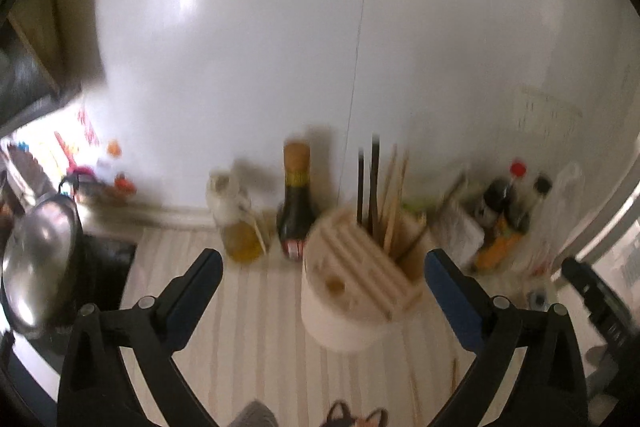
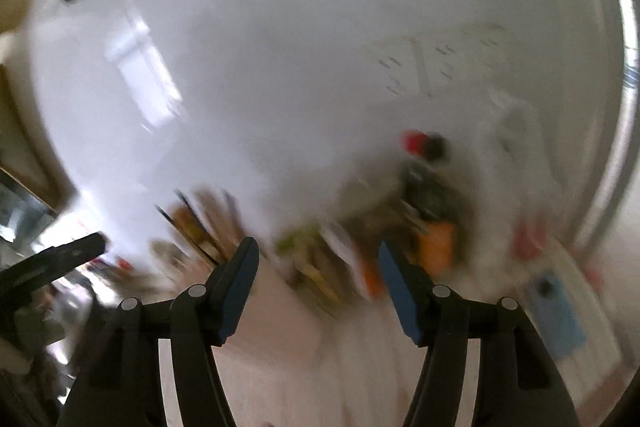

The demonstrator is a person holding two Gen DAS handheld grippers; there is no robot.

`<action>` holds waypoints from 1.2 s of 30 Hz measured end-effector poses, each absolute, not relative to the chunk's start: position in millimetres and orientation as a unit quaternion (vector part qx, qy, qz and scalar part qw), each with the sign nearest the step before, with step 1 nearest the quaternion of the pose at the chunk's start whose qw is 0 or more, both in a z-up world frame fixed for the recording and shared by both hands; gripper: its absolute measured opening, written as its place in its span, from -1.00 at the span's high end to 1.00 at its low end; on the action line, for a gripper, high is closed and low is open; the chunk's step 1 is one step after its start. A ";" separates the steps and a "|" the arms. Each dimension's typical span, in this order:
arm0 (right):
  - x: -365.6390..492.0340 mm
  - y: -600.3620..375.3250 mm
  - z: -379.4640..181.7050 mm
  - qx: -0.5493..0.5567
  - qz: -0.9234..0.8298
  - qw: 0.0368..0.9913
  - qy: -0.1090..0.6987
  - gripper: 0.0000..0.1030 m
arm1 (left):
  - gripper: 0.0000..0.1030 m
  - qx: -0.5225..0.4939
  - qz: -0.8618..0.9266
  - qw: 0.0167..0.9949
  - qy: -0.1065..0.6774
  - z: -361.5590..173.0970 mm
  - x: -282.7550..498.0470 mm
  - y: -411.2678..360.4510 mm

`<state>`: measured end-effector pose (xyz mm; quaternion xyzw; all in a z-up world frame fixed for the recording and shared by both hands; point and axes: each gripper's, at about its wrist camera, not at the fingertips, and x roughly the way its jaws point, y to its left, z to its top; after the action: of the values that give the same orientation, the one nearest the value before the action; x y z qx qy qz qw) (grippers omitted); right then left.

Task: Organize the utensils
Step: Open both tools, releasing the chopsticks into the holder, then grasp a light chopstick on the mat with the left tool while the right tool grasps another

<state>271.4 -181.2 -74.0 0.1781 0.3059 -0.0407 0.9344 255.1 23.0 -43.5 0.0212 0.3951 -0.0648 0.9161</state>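
Note:
A round cream utensil holder (image 1: 352,291) with a slotted top stands on the striped counter. Dark and wooden chopsticks (image 1: 380,187) stick up from its back section. My left gripper (image 1: 323,259) is open wide just in front of the holder, nothing between its blue-padded fingers (image 1: 200,283). A loose chopstick (image 1: 454,375) lies on the counter near its right finger. The right wrist view is badly blurred. My right gripper (image 2: 318,263) is open and empty, facing blurred bottles and packets; the chopsticks (image 2: 208,223) smear at its left.
An oil bottle (image 1: 236,219) and a dark sauce bottle (image 1: 295,199) stand against the white wall. More bottles (image 1: 508,211) crowd the right corner. A steel pot lid (image 1: 40,259) sits on the stove at left. A blue phone (image 2: 556,311) lies far right.

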 end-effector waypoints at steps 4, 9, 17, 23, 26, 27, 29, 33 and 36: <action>253.0 -195.9 -99.5 0.167 -0.057 0.917 0.357 -0.26 | -1.00 0.031 -0.055 0.894 0.443 -97.3 233.7 13.8; 242.4 -206.0 -153.0 0.147 -0.072 0.883 0.441 -0.26 | -1.00 0.052 -0.043 0.863 0.500 -164.3 214.5 0.1; 236.2 -204.5 -267.2 0.140 -0.055 0.799 0.582 -0.24 | -1.00 0.092 -0.032 0.820 0.564 -240.1 196.1 -27.7; 233.5 -188.9 -316.6 0.118 -0.039 0.767 0.629 -0.02 | -1.00 0.108 -0.025 0.801 0.588 -268.8 189.8 -39.4; 229.3 -175.3 -327.3 0.090 -0.032 0.758 0.645 0.17 | -1.00 0.117 -0.022 0.798 0.591 -275.1 187.7 -46.7; 227.3 -169.5 -326.5 0.067 -0.031 0.765 0.640 0.19 | -1.00 0.123 -0.021 0.797 0.591 -277.4 186.2 -50.8; 224.2 -159.6 -327.5 0.021 -0.033 0.768 0.639 0.35 | -1.00 0.126 -0.019 0.794 0.594 -281.3 184.7 -56.0; 215.7 -174.1 -327.4 0.015 -0.044 0.770 0.636 0.81 | -1.00 0.133 -0.030 0.789 0.600 -284.7 178.5 -75.4; 207.4 -202.3 -327.8 0.028 -0.068 0.764 0.641 0.84 | -1.00 0.131 -0.045 0.783 0.607 -288.7 173.4 -92.7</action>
<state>207.4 -202.3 -327.8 0.0280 0.6406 -0.0683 0.7643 173.4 -92.7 -288.7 0.1309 0.6067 -0.0447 0.7828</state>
